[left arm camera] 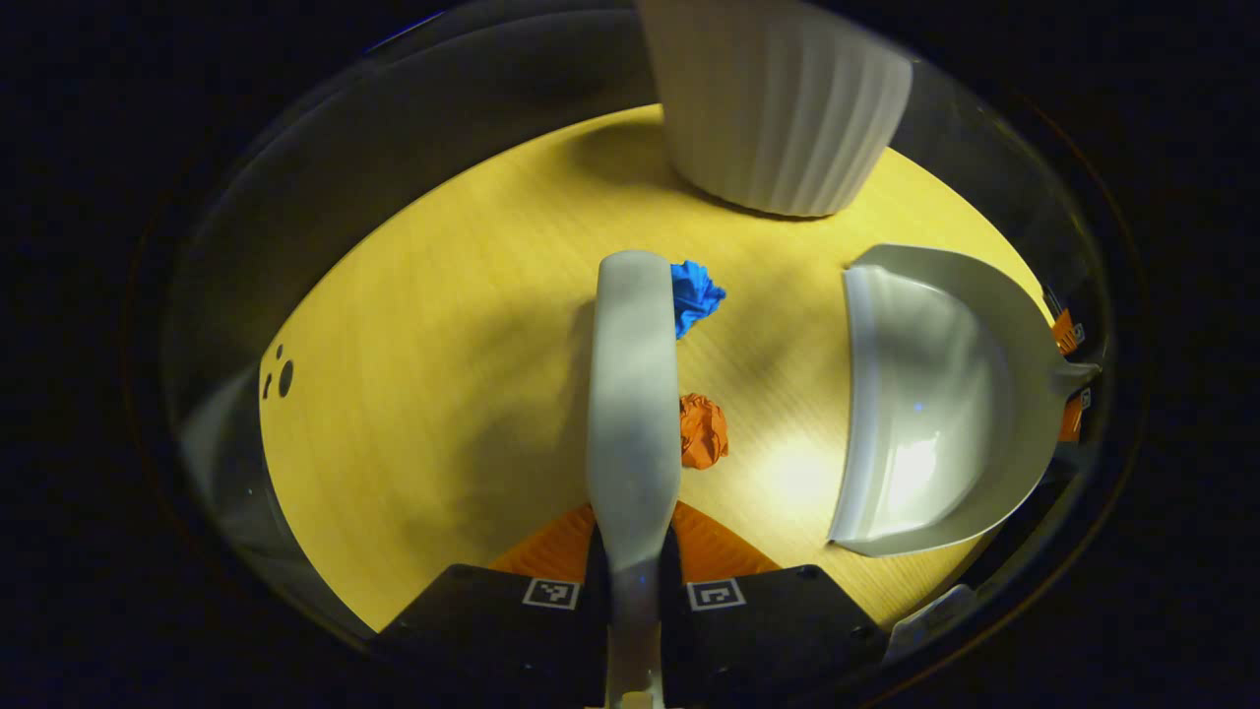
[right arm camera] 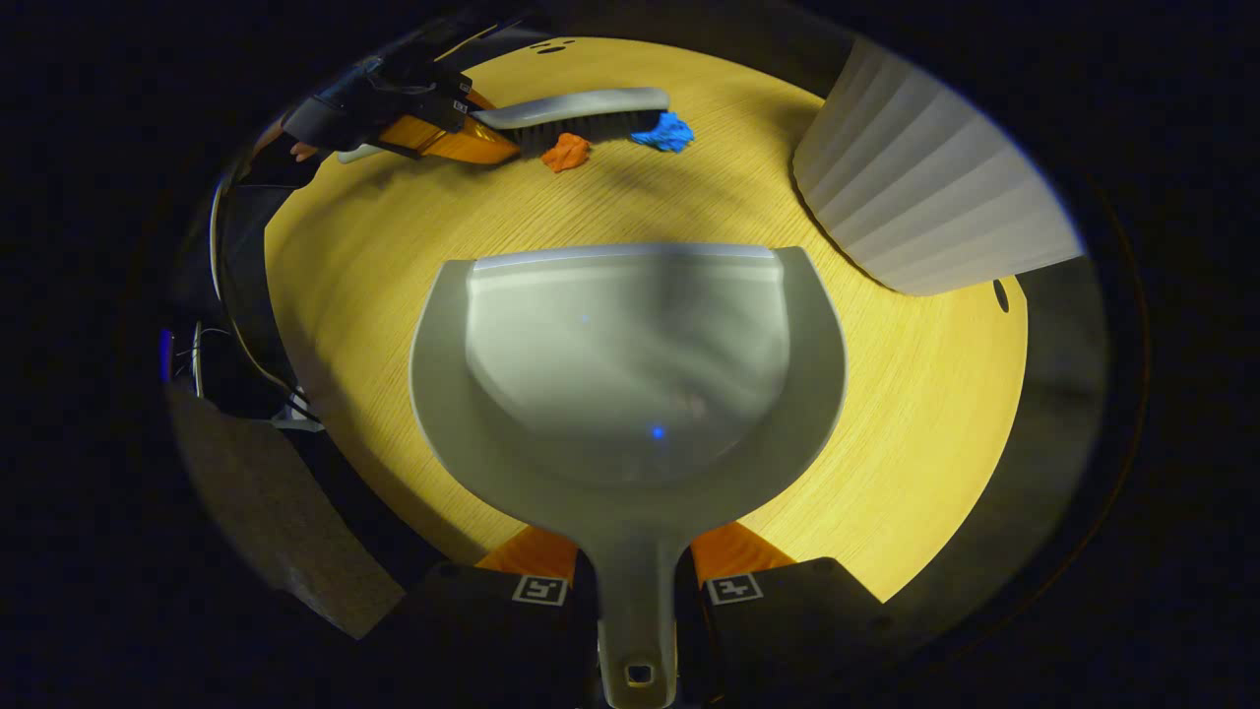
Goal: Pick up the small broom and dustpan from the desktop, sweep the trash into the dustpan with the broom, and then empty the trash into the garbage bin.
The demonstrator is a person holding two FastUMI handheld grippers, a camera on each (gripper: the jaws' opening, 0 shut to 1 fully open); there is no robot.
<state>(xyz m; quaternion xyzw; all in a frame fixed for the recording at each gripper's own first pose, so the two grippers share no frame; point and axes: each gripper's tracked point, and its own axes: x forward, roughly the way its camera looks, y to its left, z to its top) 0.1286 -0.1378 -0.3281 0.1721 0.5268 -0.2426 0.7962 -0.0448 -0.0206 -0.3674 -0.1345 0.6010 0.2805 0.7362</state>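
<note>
Yellow wood tabletop [left arm camera: 433, 394]. Left claw [left arm camera: 630, 581] clamped on the broom [left arm camera: 632, 394]; blue scrap [left arm camera: 697, 293] and orange scrap [left arm camera: 703, 429] lie just right of its head. Farther right, right claw [right arm camera: 635, 591] clamped on the dustpan [right arm camera: 630, 364], lip down. Ribbed bin [left arm camera: 783, 98] stands far. We'd judge one low rightward stroke, bristles kept flat, best.

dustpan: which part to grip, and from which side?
Grip the dustpan by its narrow handle, coming from behind, opposite the open lip that faces the trash. The handle is a slim stem that fits between two fingers; the scoop is wide and curved. The right hand-held gripper holds it this way.
</note>
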